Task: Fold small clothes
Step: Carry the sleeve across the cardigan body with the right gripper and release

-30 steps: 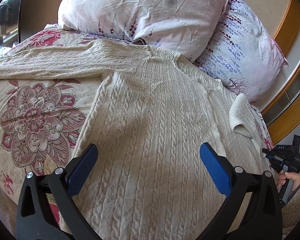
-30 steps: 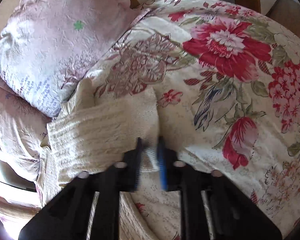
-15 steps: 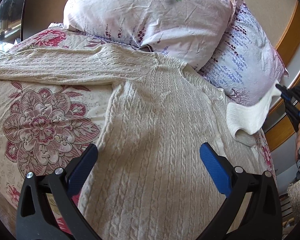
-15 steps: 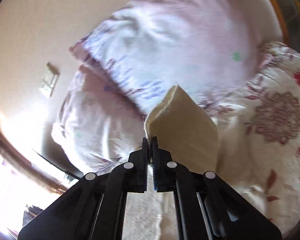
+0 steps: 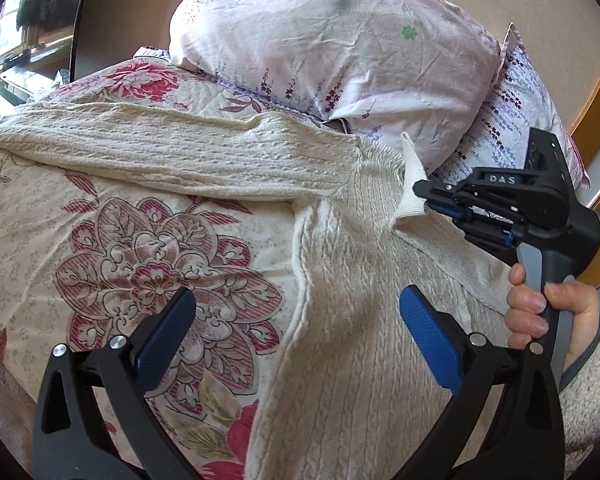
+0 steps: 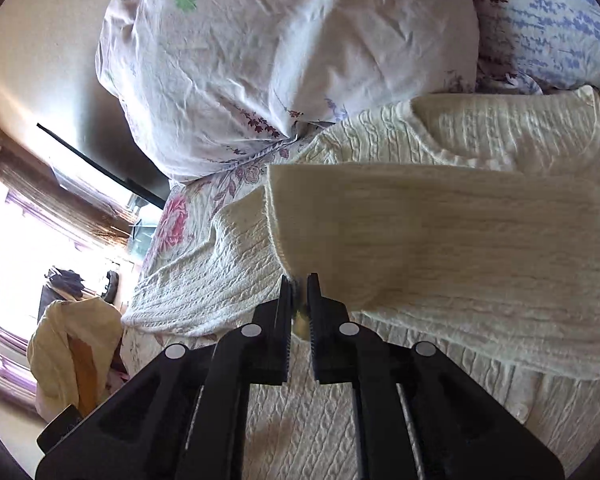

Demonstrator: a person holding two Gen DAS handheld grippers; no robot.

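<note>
The bed [image 5: 32,216], under a floral cover, carries everything, with two pillows [image 5: 340,60] propped at its head. A cream cable-knit sweater [image 5: 360,360] lies face up across the cover, its body running toward the left tongs and its collar just below the pillows. One sleeve [image 5: 160,156] stretches flat across the cover away from the body. The other sleeve [image 6: 440,240] is lifted and carried over the chest, its ribbed cuff [image 5: 410,196] pinched in the right tongs [image 5: 430,200], which are clenched on the cuff edge. The left tongs [image 5: 296,332] hang released above the body's side edge, touching nothing.

The knit looks thick, soft and limp, with some weight: the raised sleeve sags in a broad band and will drape wherever it is let go. It should not slip in the pads, but it stretches, so a hard pull would drag the whole garment. The cuff is a sound place to hold, being denser. For the flat sleeve, its cuff at the far end seems the best grip; for the body, the hem or side seam.
</note>
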